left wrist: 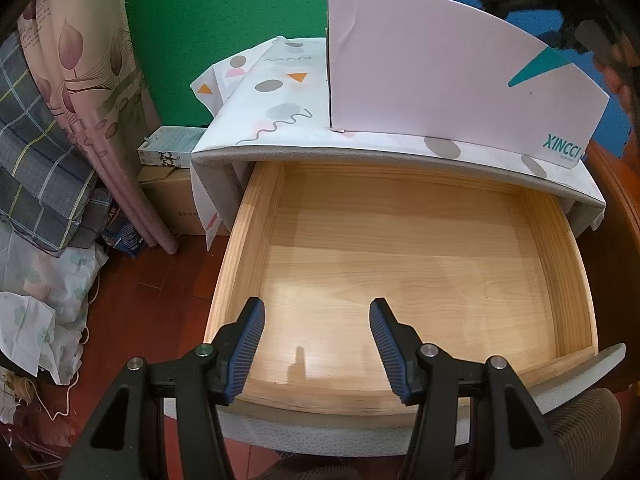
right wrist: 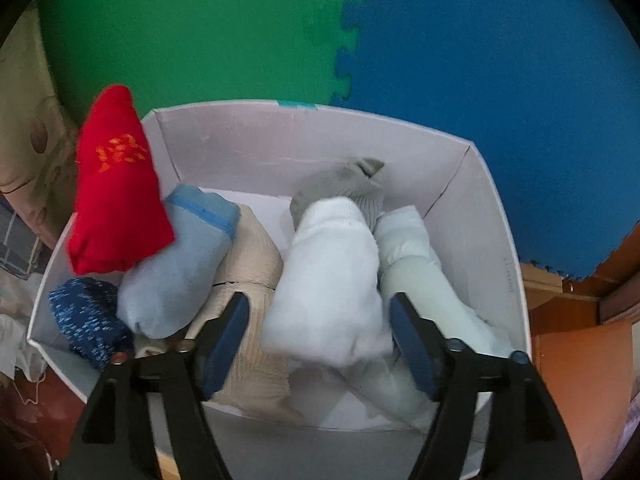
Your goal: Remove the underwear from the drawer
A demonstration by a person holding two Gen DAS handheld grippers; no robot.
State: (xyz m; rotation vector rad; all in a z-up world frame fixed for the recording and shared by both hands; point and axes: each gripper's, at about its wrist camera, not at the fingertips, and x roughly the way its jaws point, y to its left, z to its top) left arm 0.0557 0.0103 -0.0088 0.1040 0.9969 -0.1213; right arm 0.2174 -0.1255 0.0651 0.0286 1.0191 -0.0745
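- My right gripper (right wrist: 318, 338) is over the white box (right wrist: 496, 216), jaws spread apart, with a white rolled bundle (right wrist: 332, 280) sitting between them. The pads don't look like they're pressing on it, so I'd call it let go.
- Inside the box around that bundle: a pale greenish-white roll (right wrist: 424, 292) on its right, a grey sock-like piece (right wrist: 344, 184) behind it, a beige knit piece (right wrist: 256, 264) on its left, then a light blue roll (right wrist: 176, 276), a red piece (right wrist: 114, 192) sticking up over the box's left wall, and a dark blue speckled one (right wrist: 88, 316) in the near-left corner.
- My left gripper (left wrist: 317, 340) hangs over the open wooden drawer (left wrist: 248, 240), jaws parted, gripping nothing.
- Drawer bottom is bare wood, and the box stands on the patterned cloth (left wrist: 280, 96) on the cabinet top right above it.
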